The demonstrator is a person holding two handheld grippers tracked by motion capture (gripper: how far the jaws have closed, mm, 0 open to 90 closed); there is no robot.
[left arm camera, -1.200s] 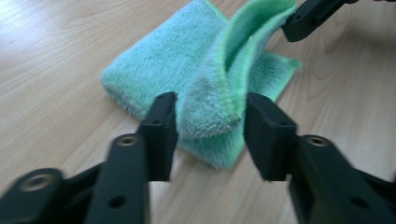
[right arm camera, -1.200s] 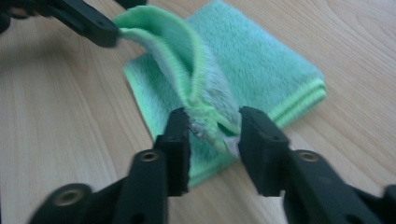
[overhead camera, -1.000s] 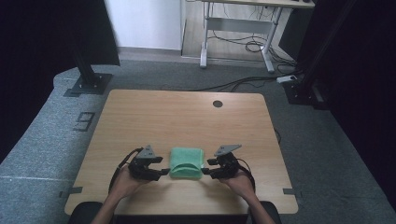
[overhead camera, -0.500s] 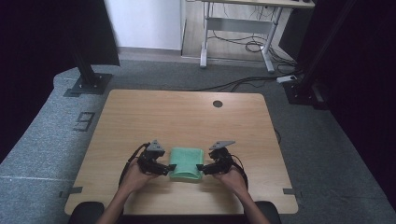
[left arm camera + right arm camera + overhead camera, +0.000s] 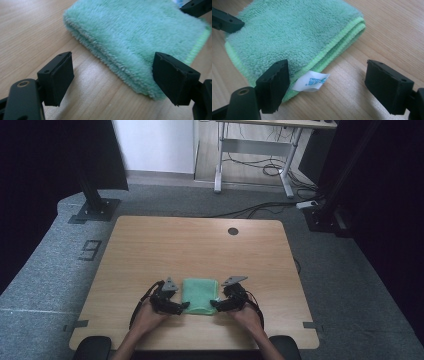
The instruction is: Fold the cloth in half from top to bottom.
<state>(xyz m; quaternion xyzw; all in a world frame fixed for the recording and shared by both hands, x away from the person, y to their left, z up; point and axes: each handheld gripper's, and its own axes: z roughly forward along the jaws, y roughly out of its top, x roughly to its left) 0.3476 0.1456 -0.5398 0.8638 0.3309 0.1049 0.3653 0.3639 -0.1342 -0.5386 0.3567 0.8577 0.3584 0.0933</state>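
A folded green towel (image 5: 200, 295) lies flat on the wooden table (image 5: 200, 245) near its front edge. My left gripper (image 5: 181, 307) stands open at the towel's near left corner. In the left gripper view the towel (image 5: 140, 37) has its folded edge between the jaws of that gripper (image 5: 115, 75), with the right jaw against the pile. My right gripper (image 5: 215, 305) is open at the near right corner. In the right gripper view the towel (image 5: 287, 32) and its white label (image 5: 310, 81) lie by the left jaw of that gripper (image 5: 330, 83).
A round cable hole (image 5: 232, 231) sits near the table's far edge. Black stands (image 5: 95, 195) rise beyond the far left and far right corners. A metal desk frame (image 5: 255, 155) with cables stands farther back on the grey carpet.
Both grippers have moved inward toward the towel and a little nearer the front edge, now at its near corners. The towel lies flatter.
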